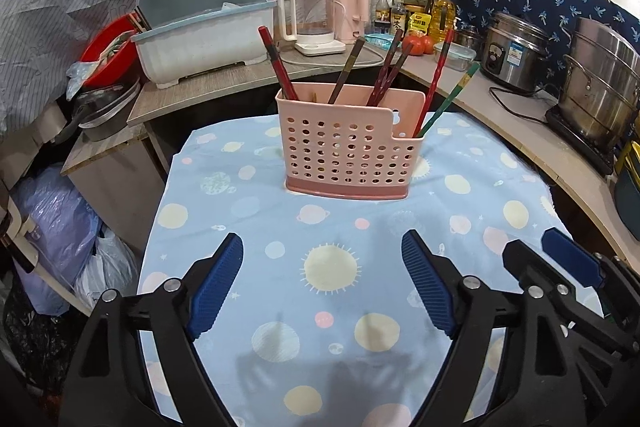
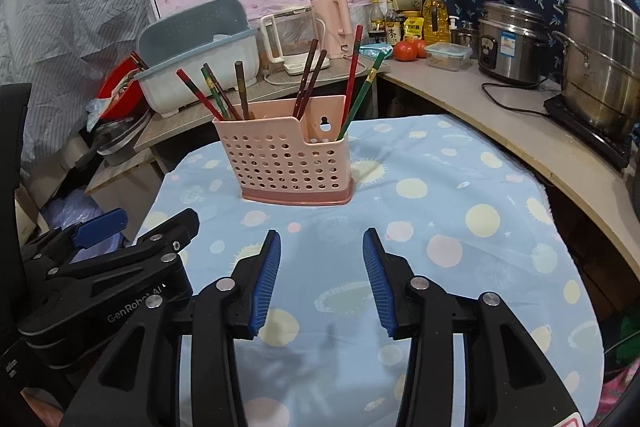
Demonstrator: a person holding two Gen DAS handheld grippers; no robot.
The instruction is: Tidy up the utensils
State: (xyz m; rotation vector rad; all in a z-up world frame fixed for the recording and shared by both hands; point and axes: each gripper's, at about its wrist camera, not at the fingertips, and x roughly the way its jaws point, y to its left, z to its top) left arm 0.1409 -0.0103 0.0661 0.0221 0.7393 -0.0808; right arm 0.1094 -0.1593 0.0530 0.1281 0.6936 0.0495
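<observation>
A pink perforated utensil holder (image 1: 350, 147) stands upright on a table with a blue planet-print cloth (image 1: 332, 267); it also shows in the right wrist view (image 2: 288, 163). Several red, brown and green chopsticks (image 1: 384, 75) stand in its compartments, also seen in the right wrist view (image 2: 308, 79). My left gripper (image 1: 322, 247) is open and empty, hovering over the cloth short of the holder. My right gripper (image 2: 322, 243) is open and empty, beside the left one. The left gripper's side shows at the left of the right wrist view.
Behind the table, a counter holds a grey dish rack (image 1: 204, 31), a glass kettle (image 1: 312, 23), a pink kettle (image 1: 352, 7), bottles, tomatoes (image 1: 418, 45), a rice cooker (image 1: 516, 55) and a steel pot (image 1: 604, 83). Bags lie on the floor at the left.
</observation>
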